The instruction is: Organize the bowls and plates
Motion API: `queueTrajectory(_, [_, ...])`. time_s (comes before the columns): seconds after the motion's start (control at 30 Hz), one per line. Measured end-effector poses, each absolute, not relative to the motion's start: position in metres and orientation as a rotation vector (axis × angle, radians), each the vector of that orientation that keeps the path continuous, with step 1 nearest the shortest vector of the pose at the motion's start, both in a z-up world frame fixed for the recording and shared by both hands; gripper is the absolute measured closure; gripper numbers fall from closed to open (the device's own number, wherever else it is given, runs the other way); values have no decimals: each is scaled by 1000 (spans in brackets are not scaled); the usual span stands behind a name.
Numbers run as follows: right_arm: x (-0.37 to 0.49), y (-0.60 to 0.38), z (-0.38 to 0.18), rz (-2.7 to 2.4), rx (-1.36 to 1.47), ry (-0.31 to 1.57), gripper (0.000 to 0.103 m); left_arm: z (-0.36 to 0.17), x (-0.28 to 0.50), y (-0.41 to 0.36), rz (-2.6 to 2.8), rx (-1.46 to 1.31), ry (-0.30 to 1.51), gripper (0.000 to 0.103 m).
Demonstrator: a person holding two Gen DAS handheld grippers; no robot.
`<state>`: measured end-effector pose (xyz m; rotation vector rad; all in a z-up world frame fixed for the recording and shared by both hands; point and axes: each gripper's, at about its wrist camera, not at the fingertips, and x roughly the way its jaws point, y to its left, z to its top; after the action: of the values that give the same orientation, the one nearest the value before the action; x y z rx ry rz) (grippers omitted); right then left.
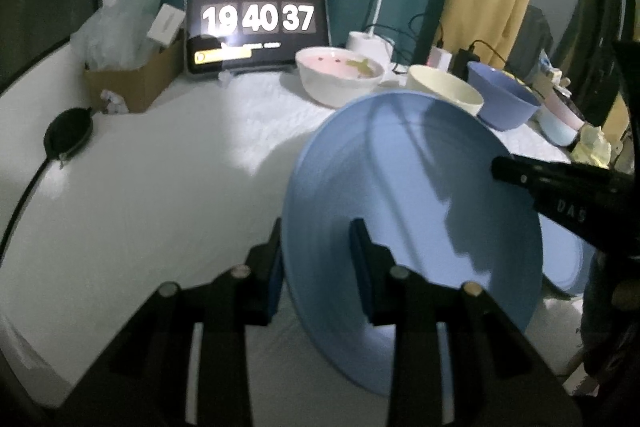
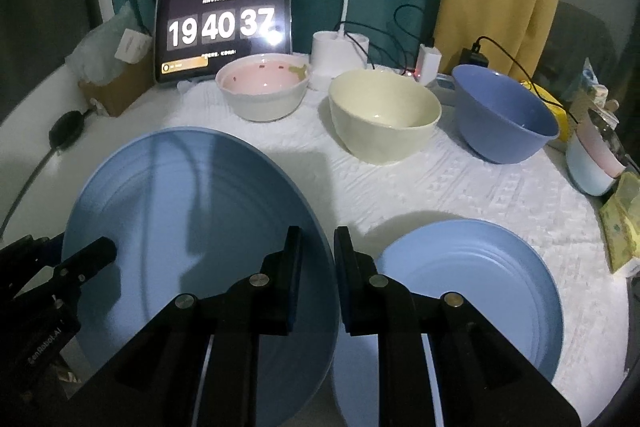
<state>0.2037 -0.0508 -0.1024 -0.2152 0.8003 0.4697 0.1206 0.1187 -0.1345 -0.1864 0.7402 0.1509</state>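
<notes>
- The big plate [image 2: 192, 227] is tilted up off the cloth [image 2: 460, 187], held by both grippers at opposite rims.
- The left gripper [image 1: 318, 263] is clamped on the plate's left rim, one finger on each face.
- The right gripper [image 2: 318, 267] pinches the right rim; the rim seems to run between its pads, though blur hides the contact.
- A second plate [image 2: 480, 279] lies flat on the cloth, just right of the right gripper.
- Behind stand three bowls in a row: pink bowl [image 2: 264, 93], cream bowl [image 2: 384, 117], blue bowl [image 2: 504, 115].
</notes>
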Motion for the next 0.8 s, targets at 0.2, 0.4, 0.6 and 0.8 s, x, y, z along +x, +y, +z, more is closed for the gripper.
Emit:
queueTrajectory(0.2, [200, -66, -93, 463, -181, 782, 85, -123, 121, 108, 138, -162, 718, 72])
queueTrajectory(0.4, [199, -82, -85, 453, -151, 763, 85, -110, 122, 95, 125, -138, 694, 72])
queueTrajectory(0.6, [198, -99, -75, 441, -128, 750, 85, -100, 123, 82, 106, -128, 680, 72])
queueTrajectory(0.8, [196, -120, -65, 416, -101, 727, 85, -91, 126, 64, 75, -111, 666, 72])
